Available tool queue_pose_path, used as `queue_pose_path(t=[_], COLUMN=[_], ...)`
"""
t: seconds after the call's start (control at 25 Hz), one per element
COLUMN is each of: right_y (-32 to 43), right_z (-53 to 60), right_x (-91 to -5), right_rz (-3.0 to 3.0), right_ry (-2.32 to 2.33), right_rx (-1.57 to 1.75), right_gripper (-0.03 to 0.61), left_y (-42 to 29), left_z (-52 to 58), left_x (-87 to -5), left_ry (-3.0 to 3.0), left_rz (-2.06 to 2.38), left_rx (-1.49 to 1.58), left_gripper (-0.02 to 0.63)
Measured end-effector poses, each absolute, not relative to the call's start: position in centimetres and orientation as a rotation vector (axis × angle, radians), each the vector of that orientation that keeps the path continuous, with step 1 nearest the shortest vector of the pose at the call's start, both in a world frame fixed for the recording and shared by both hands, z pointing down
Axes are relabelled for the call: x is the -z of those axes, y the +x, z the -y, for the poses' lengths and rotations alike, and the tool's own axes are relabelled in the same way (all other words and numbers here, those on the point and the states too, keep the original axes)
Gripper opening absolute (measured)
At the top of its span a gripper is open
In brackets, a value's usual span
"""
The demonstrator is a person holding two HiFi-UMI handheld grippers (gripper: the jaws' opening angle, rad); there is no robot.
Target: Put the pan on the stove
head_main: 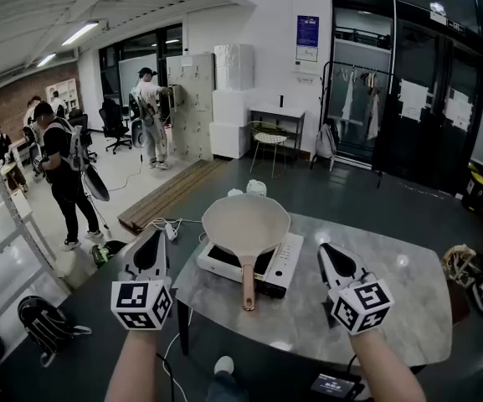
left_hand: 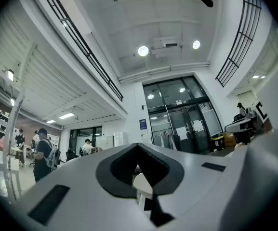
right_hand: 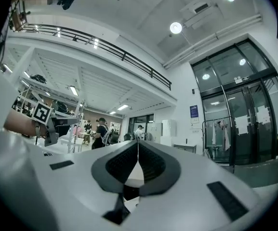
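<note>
Head view: pan [head_main: 245, 223] sits on stove [head_main: 287, 260]; left tool [head_main: 153, 239] and right tool [head_main: 328, 254] both with jaws together.

Beige pan [head_main: 246, 224] atop white stove [head_main: 280, 264], handle fwd.

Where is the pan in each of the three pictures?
Head view: pan at centre, on the stove, handle toward the camera.
Left gripper view: not in it.
Right gripper view: not in it.
Shared landmark: blue wall sign, seen in all three views.
</note>
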State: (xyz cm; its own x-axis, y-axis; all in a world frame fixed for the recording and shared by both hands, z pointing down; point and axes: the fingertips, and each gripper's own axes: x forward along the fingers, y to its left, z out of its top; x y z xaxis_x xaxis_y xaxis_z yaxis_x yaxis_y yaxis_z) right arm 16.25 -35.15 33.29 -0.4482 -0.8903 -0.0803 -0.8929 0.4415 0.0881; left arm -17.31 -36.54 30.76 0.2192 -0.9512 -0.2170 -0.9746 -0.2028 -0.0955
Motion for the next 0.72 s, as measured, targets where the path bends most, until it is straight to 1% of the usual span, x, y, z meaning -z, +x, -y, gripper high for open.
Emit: queue_pose_path(t=[0.72], right_y=[16.02], right_z=[34.84], right_x=[-33.29], right_rz=[-2.663], right_ry=[-1.660], right_rx=[-0.194], right_gripper=[0.028], left_y=[-16.38], left_z=[35.92], left_x=[-29.80], left_ry=[-2.273], left_rz=[-1.805], left_rx=[-0.117], left_gripper=[0.011])
